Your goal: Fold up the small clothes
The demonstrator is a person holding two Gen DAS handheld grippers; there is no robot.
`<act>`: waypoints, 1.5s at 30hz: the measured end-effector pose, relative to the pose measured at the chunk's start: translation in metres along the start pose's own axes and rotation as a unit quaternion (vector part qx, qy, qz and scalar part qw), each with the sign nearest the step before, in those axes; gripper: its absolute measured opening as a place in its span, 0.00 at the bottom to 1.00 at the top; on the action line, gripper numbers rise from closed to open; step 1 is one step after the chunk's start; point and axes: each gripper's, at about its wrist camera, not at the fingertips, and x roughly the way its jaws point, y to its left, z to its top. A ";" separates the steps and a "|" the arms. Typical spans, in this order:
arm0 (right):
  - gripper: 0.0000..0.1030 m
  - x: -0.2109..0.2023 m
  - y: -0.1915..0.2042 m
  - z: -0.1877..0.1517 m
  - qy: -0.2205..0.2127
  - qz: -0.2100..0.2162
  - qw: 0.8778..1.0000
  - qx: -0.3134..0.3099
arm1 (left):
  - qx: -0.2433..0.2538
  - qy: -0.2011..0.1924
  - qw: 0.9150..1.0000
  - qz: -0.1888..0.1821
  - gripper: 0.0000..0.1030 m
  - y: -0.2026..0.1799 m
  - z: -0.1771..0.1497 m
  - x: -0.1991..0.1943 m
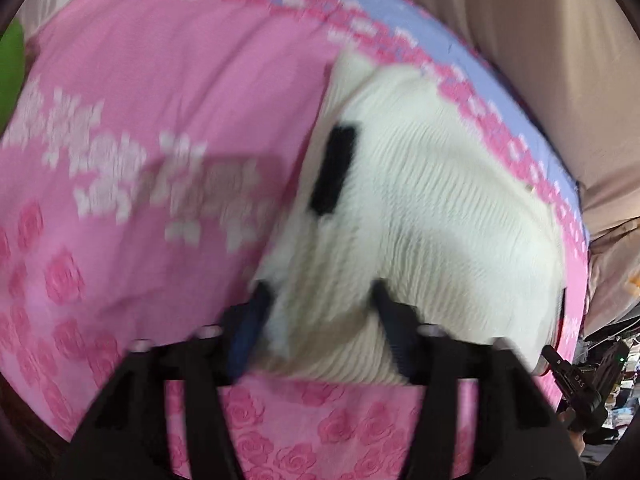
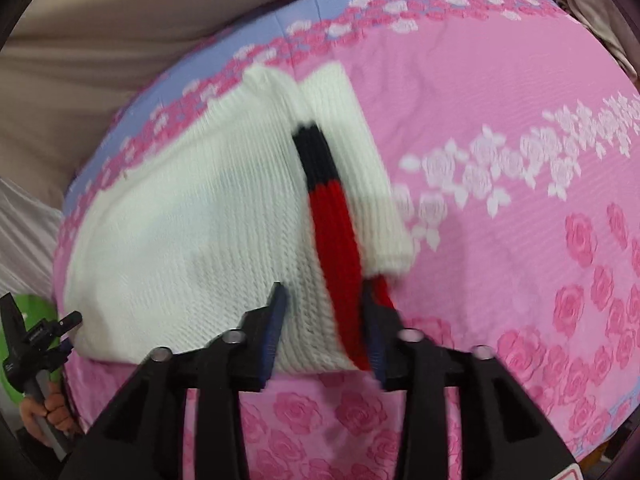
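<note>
Left wrist view: left claw (image 1: 320,304) clamped on near edge of white sweater (image 1: 432,216), knit bunched between the fingers. Right wrist view: right claw (image 2: 324,308) pinched tight on the same hem, right by the red-and-black stripe (image 2: 332,216). Sweater spread flat on pink rose bedspread (image 2: 500,100), near its blue border.

Bare pink bedspread (image 2: 500,92) beside white knit (image 2: 192,216).

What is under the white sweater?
The white sweater lies on a pink rose-patterned sheet, which shows all around it. Whether anything else hides beneath cannot be seen; the knit covers that spot.
</note>
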 end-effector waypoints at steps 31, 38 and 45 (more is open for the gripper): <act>0.05 0.047 0.050 0.152 -0.010 -0.010 0.999 -0.040 | 0.024 -0.027 0.999 0.009 0.05 -0.056 0.131 0.042; 0.04 0.059 0.025 0.176 -0.006 -0.016 1.000 -0.012 | 0.057 -0.043 0.996 0.049 0.00 -0.055 0.149 0.052; 0.17 -0.021 0.049 0.150 -0.102 0.000 0.995 -0.009 | 0.087 -0.074 0.993 0.006 0.00 -0.084 0.122 -0.008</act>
